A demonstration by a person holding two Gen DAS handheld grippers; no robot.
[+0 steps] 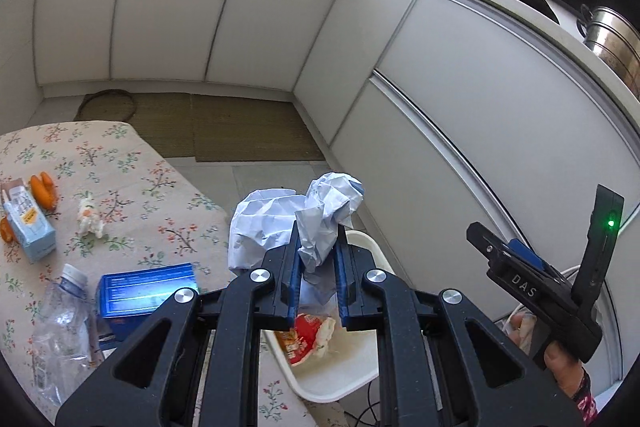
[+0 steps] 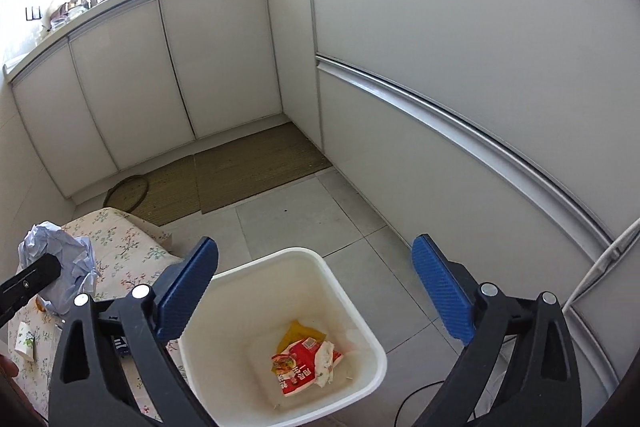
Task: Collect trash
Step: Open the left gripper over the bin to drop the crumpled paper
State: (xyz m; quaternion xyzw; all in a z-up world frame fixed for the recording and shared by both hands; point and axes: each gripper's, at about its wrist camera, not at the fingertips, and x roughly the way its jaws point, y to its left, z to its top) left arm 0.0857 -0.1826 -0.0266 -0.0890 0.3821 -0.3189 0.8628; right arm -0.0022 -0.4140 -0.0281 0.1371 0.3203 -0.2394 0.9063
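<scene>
Your left gripper (image 1: 318, 259) is pinching the crumpled paper (image 1: 296, 223), held just past the table's edge (image 1: 208, 203) above the white bin (image 2: 362, 311). Your right gripper (image 2: 316, 291) is spread wide and holds nothing, over the bin. A red wrapper (image 2: 298, 367) lies on the bin's floor.

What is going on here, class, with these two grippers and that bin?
A person is clearing trash off a floral-cloth table. The left gripper is shut on a crumpled paper wad, held near the rim of the white bin, not yet dropped. The right gripper hangs open and empty over the bin, which already holds a red wrapper. A plastic bottle, a blue box and a carton remain on the table.
</scene>
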